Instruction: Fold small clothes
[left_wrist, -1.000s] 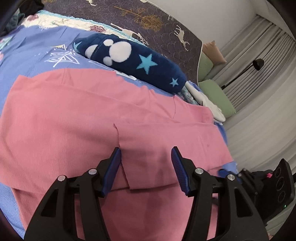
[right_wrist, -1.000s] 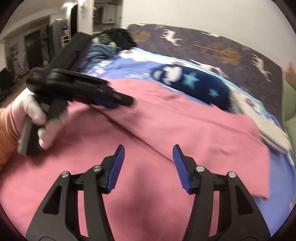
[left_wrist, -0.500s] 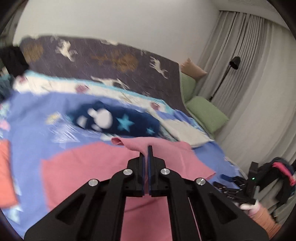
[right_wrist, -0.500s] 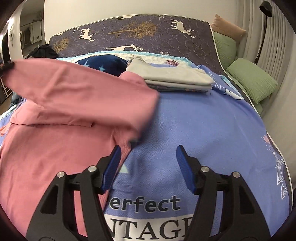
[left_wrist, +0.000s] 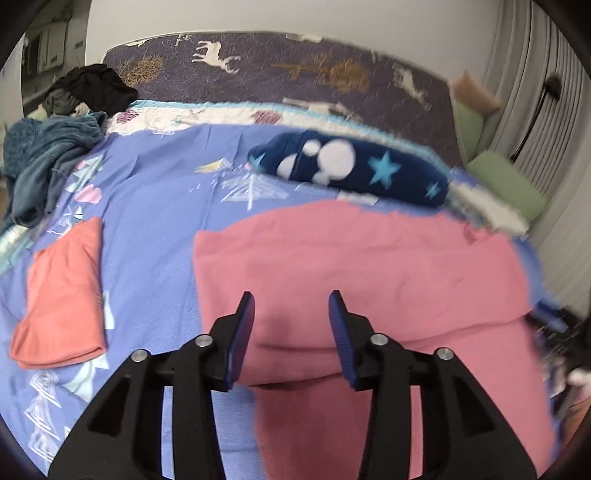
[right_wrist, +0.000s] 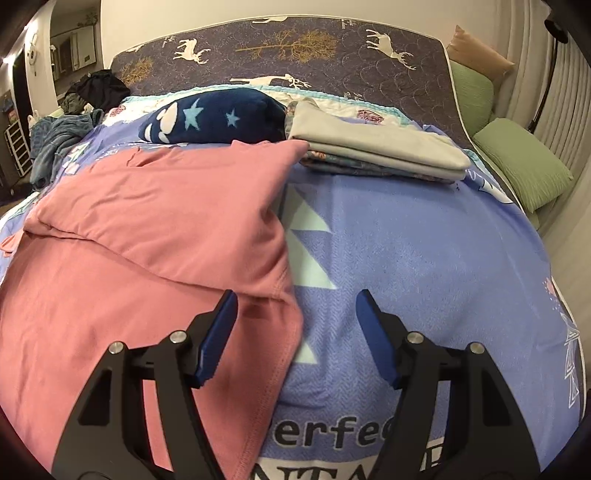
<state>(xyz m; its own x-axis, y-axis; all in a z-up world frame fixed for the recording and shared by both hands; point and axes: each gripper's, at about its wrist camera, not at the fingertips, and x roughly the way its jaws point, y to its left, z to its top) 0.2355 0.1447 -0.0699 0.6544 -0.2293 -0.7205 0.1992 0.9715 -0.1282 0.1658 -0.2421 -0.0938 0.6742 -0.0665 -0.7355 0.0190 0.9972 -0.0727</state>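
Two grippers hang over a bed with a lilac printed blanket (right_wrist: 424, 236), both tilted down toward it. Against the wall at twelve o'clock stands a dark mattress with white deer (right_wrist: 332, 55). The pink garment (left_wrist: 369, 266) lies flat on the blanket, its upper part folded down over the lower one; in the right wrist view it fills the side from seven to ten o'clock, and its right edge (right_wrist: 288, 295) runs between the fingers. Behind it, at twelve o'clock, lies a navy fleece with stars (left_wrist: 354, 170), and beside that a pile of folded grey cloths (right_wrist: 369, 147). A folded orange cloth (left_wrist: 62, 295) rests apart at nine o'clock in the left wrist view.

The left gripper (left_wrist: 291, 325) has just been opening; its jaws stand partly apart above the fold, and nothing is pinched between them. The right gripper (right_wrist: 295, 332) is wider, its blue pads free of the cloth.
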